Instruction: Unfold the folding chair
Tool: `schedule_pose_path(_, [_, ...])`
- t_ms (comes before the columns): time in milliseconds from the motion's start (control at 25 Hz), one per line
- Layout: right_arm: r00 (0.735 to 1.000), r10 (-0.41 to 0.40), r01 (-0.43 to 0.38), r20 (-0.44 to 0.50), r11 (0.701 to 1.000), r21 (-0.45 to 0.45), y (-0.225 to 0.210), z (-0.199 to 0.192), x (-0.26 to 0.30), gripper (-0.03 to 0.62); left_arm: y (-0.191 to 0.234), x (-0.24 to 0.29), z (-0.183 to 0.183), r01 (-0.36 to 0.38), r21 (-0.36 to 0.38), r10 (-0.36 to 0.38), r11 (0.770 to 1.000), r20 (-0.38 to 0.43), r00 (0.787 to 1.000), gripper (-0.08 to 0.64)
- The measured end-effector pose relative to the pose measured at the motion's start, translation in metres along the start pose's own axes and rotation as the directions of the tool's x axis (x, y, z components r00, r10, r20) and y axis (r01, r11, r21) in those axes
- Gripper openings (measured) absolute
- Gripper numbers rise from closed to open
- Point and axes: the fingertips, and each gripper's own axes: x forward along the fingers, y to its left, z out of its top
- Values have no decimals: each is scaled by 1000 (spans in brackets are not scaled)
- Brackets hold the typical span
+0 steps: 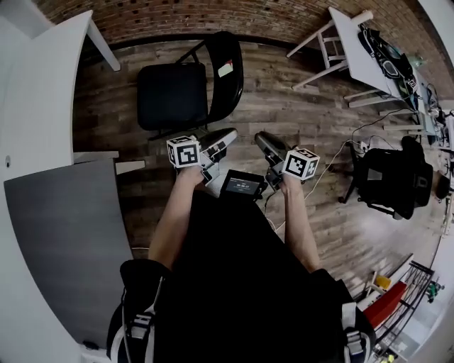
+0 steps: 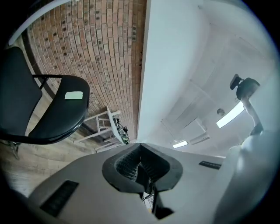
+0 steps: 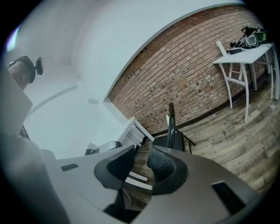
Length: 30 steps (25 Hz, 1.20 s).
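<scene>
The black folding chair, with a padded matte seat and curved backrest on thin metal tubing, stands opened on the wood-plank floor at twelve o'clock from my hands, before a rough red brick wall. My left gripper has its ribbed jaws pressed together on nothing. My right gripper stands about half open, empty, clear of the chair.

chair: cut by L edge in left gripper view | part hid by right gripper | desk clutter: too small to ID
</scene>
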Motion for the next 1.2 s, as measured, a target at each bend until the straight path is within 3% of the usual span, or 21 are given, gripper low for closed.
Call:
schedule_pose_path(280, [981, 195, -195, 6, 978, 71, 8, -15, -62, 109, -47, 1, -45, -139, 80, 134, 987, 66, 989, 5])
schedule_pose_path(600, [909, 417, -417, 25, 904, 97, 22, -20, -73, 101, -66, -8, -71, -262, 112, 250, 958, 115, 961, 5])
schedule_pose_path(800, [872, 486, -489, 55, 863, 131, 35, -43, -89, 78, -87, -29, -104, -330, 117, 314, 937, 132, 940, 5])
schedule_pose_path(960, [854, 517, -521, 64, 845, 120, 47, -41, -84, 63, -94, -37, -97, -349, 138, 331, 927, 138, 934, 5])
schedule_pose_path(1200, [847, 528, -532, 67, 840, 108, 59, -31, -84, 46, -101, -39, -86, -334, 136, 310, 933, 168, 936, 5])
